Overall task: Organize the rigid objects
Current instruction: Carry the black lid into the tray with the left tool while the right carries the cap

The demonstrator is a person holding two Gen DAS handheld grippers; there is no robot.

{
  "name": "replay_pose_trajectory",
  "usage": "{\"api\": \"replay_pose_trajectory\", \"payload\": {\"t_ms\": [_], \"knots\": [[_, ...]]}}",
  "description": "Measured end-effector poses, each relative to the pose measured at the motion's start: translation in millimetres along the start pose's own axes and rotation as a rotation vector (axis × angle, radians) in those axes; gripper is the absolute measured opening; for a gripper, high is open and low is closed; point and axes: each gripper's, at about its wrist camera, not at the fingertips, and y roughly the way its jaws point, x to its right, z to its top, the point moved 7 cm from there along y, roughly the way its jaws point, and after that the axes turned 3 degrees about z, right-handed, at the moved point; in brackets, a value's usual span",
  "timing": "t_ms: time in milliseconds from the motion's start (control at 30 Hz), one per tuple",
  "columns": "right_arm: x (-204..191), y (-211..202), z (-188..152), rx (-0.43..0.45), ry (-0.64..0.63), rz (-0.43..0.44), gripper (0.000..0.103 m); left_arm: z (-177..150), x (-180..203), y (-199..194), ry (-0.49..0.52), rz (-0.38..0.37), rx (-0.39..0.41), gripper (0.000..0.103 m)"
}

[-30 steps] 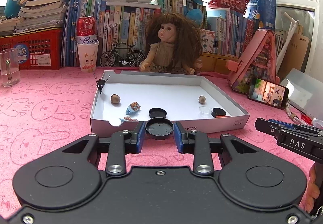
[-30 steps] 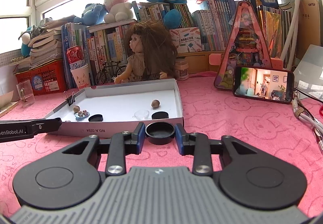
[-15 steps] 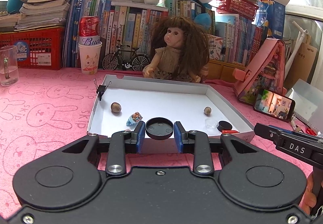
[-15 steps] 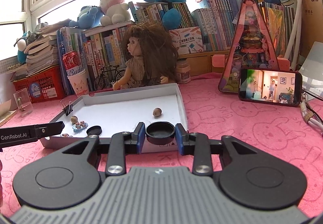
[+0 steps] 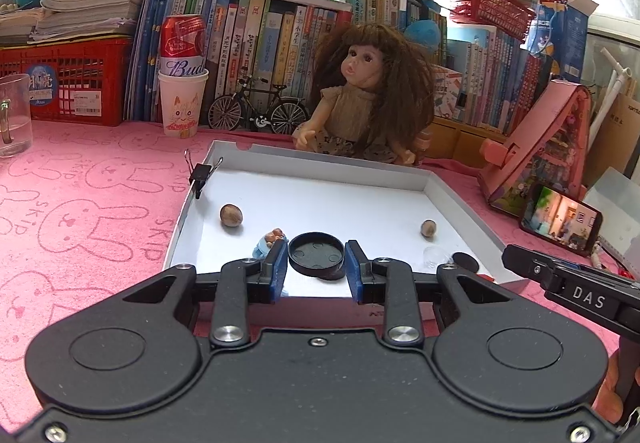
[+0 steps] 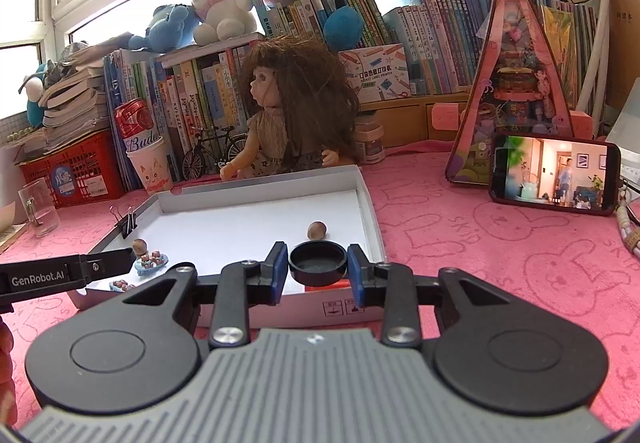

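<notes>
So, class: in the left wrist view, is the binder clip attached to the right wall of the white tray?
No, the binder clip grips the white tray's left wall.

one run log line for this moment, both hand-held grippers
left hand-held gripper: shut on black cap | right hand-held gripper: shut on black lid | both over near edge of white tray

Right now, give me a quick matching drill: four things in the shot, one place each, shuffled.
Things:
1. binder clip
2. beer can
3. phone
4. black cap

Places:
A. held between the left claw's blue pads
B. propped against the pink triangular toy house
C. standing in the paper cup
D. clipped on the white tray's wall

Pairs: 1-D, 2-C, 3-B, 4-A
</notes>
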Motion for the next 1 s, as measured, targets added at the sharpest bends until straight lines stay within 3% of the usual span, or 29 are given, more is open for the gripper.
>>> {"api": "replay_pose_trajectory", "payload": {"t_ms": [400, 833, 1000], "knots": [[3, 33, 10, -0.026, 0.054, 0.006, 0.037, 13, 6, 34, 0.016, 0.049, -0.015, 0.029], [11, 56, 23, -0.036, 0.033, 0.003, 0.037, 39, -9, 66, 0.022, 0.035, -0.009, 0.029], [21, 71, 37, -0.117, 0.096, 0.043, 0.037, 50, -11, 75, 0.049, 0.012, -0.035, 0.029]]}}
